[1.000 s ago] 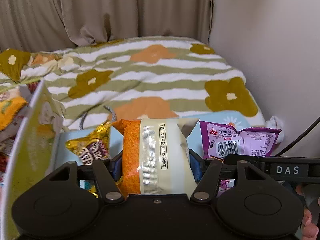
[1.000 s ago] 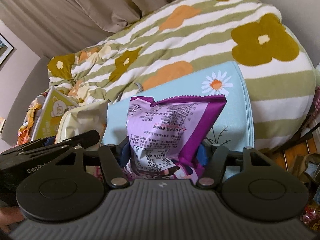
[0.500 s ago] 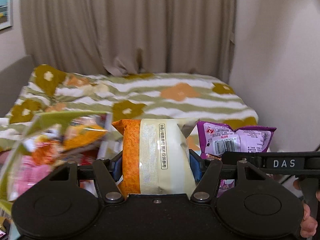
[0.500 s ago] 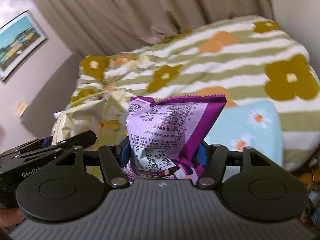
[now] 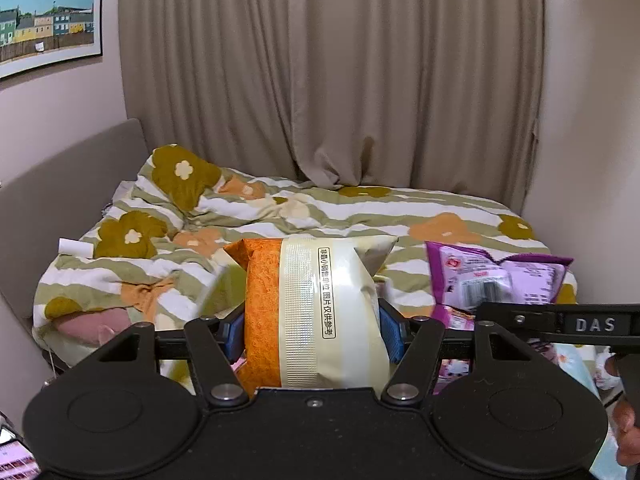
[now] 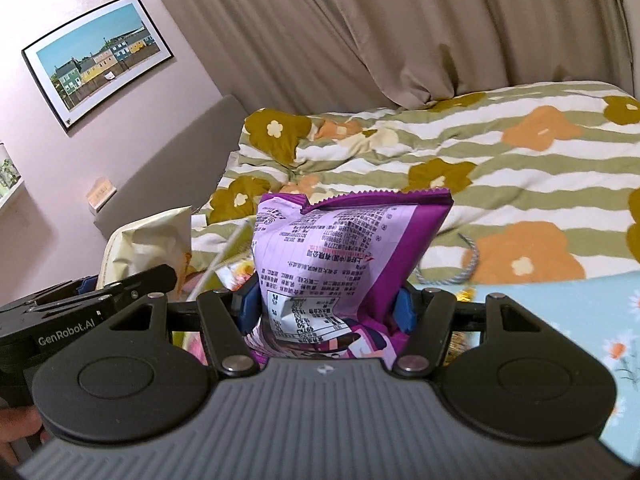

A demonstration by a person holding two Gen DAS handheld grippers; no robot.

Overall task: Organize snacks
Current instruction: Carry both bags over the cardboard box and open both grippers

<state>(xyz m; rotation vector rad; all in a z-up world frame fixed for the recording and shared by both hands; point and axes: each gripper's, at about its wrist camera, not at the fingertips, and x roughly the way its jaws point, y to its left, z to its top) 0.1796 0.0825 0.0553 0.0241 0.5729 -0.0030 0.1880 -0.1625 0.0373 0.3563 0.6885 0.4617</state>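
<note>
My left gripper (image 5: pixel 311 330) is shut on an orange and cream snack bag (image 5: pixel 316 312), held upright above the bed. My right gripper (image 6: pixel 324 312) is shut on a purple snack bag (image 6: pixel 344 268), also upright. The purple bag (image 5: pixel 500 284) and the right gripper's body show at the right of the left wrist view. The cream bag (image 6: pixel 148 244) and the left gripper show at the left of the right wrist view. A light blue daisy-print mat (image 6: pixel 560 308) lies on the bed at lower right, with a gold wrapper (image 6: pixel 464 293) on it just behind the right gripper.
A striped flower-print duvet (image 5: pixel 360 216) covers the bed. Beige curtains (image 5: pixel 328 72) hang behind, a grey headboard (image 5: pixel 72 168) and a framed picture (image 5: pixel 48 20) are at left. A blurred green-edged bag with snacks (image 6: pixel 224 264) sits low between the grippers. A grey cord (image 6: pixel 468 264) lies on the duvet.
Both grippers have risen and tilted up with their bags; the view went from the mat and duvet close below to the whole bed, curtains and picture. The grips are unchanged.
</note>
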